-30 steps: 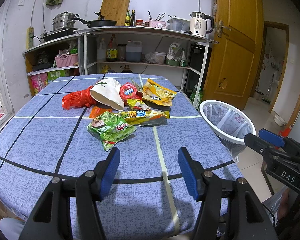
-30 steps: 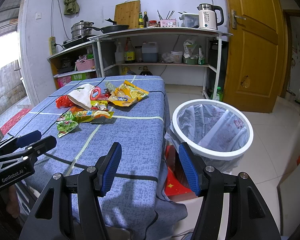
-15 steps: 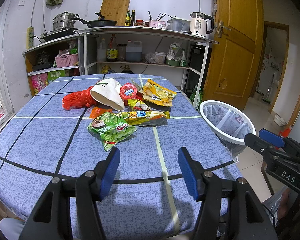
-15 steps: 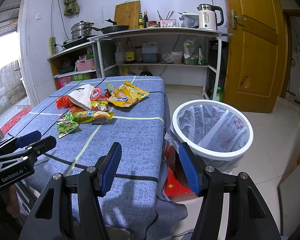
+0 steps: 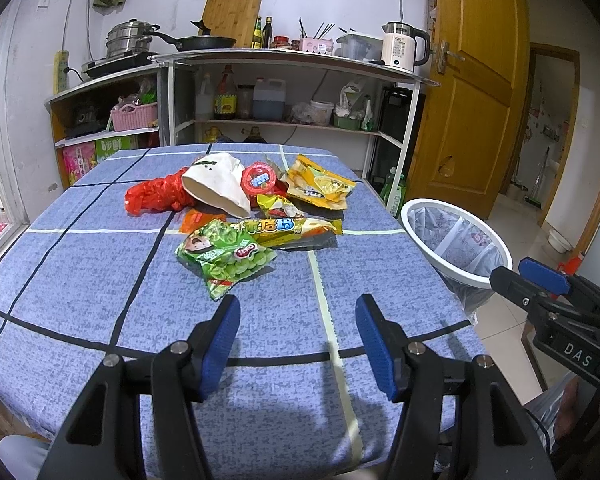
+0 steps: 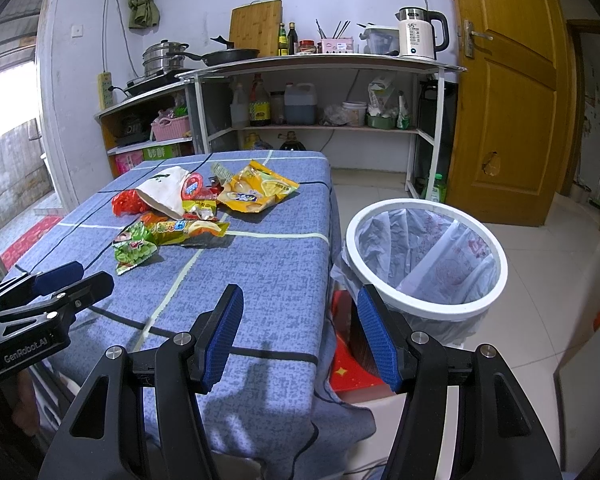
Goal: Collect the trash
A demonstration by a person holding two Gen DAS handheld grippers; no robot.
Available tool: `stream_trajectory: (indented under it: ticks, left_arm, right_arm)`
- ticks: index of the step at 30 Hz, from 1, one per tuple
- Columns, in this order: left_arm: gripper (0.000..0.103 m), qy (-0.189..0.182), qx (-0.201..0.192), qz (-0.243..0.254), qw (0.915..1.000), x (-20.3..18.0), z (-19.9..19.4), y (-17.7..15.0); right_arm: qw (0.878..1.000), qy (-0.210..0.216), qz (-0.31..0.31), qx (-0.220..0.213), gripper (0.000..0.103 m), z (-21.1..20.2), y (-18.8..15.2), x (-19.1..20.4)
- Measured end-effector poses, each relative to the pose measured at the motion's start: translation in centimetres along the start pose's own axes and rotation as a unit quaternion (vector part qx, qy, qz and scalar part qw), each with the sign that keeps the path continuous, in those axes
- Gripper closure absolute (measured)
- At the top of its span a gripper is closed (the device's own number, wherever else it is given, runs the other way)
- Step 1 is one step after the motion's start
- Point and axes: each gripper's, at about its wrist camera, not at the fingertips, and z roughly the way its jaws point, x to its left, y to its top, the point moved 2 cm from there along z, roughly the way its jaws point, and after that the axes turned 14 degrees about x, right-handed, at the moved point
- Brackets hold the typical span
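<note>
A pile of trash lies mid-table: a green snack bag (image 5: 226, 254) nearest me, a long yellow wrapper (image 5: 288, 229), a yellow chip bag (image 5: 320, 188), a white paper bag (image 5: 216, 188), a red plastic bag (image 5: 156, 198) and a round red lid (image 5: 259, 180). The pile also shows in the right wrist view, green bag (image 6: 134, 246) in front. A white-rimmed bin (image 6: 424, 256) with a plastic liner stands on the floor right of the table. My left gripper (image 5: 298, 340) is open and empty over the table's near part. My right gripper (image 6: 300, 336) is open and empty over the table's right corner.
The table has a blue checked cloth (image 5: 80, 280). Behind it stand kitchen shelves (image 5: 284, 92) with bottles, pans and a kettle. A wooden door (image 5: 472, 92) is at the right. A red item (image 6: 350, 364) lies on the floor under the bin.
</note>
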Motion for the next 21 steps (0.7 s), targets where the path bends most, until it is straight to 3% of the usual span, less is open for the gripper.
stream_trajectory:
  ticks: [12, 17, 21]
  left_arm:
    - [0.041, 0.014, 0.022, -0.036, 0.9990, 3.5, 2.1, 1.4]
    - [0.041, -0.007, 0.040, -0.059, 0.9974, 5.6, 3.6, 2.7]
    - [0.034, -0.024, 0.049, -0.077, 0.9956, 6.6, 4.4, 4.0]
  right_arm:
    - [0.999, 0.023, -0.043, 0.011, 0.043, 1.7, 2.6, 1.8]
    - [0.994, 0.048, -0.094, 0.022, 0.043, 3.5, 5.2, 3.3]
    - [0.986, 0.070, -0.145, 0.046, 0.043, 6.2, 7.4, 5.0]
